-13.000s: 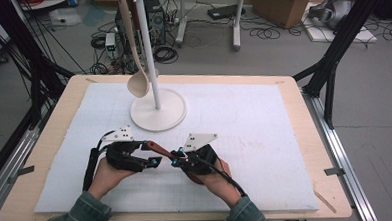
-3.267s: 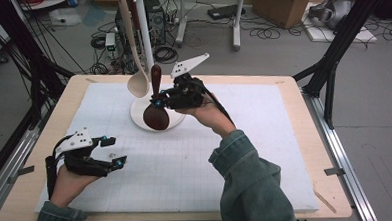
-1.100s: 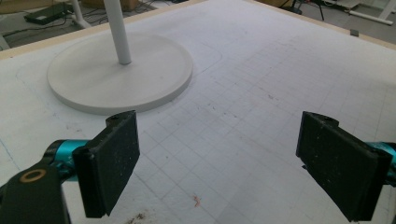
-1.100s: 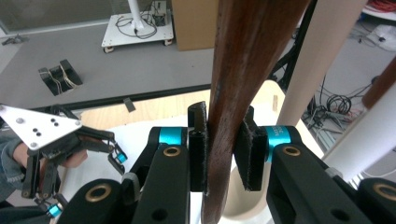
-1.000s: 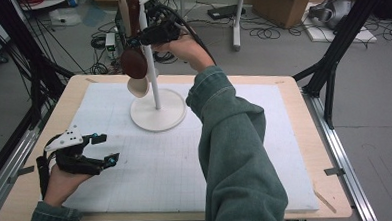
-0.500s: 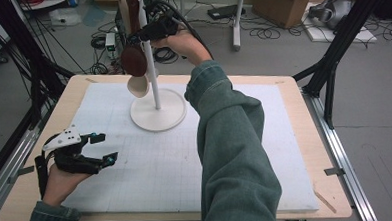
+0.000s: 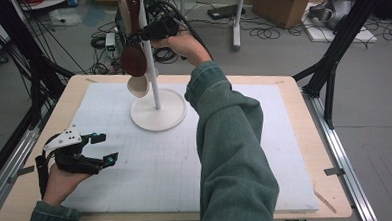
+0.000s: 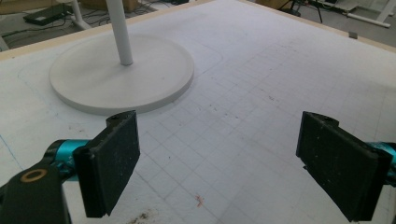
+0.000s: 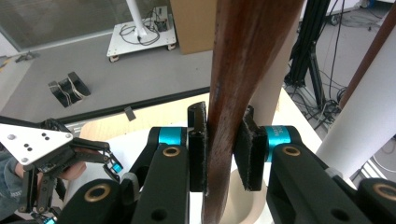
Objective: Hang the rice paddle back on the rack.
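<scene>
Clamping the dark wooden spoon by its handle, the right gripper holds it against the white stand, upper left of frame; the left gripper, jaws apart, rests lower left.

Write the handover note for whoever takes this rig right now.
Right hand-held gripper: shut on the dark wooden spoon by its handle, held up at the top of the white stand.
Left hand-held gripper: open, empty, low over the white mat at its near left.
Pale wooden spoon: hanging on the stand.
Done: dark spoon lifted to the stand's top.
Left: whether it is hooked cannot be told; confirm that, then open the right jaws and withdraw.
</scene>
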A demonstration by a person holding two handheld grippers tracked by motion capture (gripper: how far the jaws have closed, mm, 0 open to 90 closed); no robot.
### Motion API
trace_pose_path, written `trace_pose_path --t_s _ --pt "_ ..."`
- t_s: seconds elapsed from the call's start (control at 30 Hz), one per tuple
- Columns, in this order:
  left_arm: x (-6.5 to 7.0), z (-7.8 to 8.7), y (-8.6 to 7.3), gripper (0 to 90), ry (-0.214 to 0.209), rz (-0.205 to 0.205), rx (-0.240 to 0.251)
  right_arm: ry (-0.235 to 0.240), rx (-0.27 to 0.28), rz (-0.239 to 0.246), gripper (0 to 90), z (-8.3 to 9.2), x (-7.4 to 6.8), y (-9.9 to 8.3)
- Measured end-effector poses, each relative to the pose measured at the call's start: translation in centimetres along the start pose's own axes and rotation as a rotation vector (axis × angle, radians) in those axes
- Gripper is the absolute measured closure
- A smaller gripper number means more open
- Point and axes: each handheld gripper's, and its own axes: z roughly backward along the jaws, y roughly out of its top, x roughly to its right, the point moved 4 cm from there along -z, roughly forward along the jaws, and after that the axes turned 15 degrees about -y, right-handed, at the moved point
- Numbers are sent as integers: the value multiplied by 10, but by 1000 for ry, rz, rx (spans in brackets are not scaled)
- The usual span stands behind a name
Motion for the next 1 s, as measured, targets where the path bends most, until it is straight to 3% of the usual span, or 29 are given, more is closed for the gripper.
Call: trace_pose_path --t_s 0.5,1.0 --pt "1 -1 1 140 -1 -11 -11 -17 46 -50 772 9 5 -12" --pt "2 -2 1 141 -9 -8 -11 -61 73 -30 745 14 3 -17"
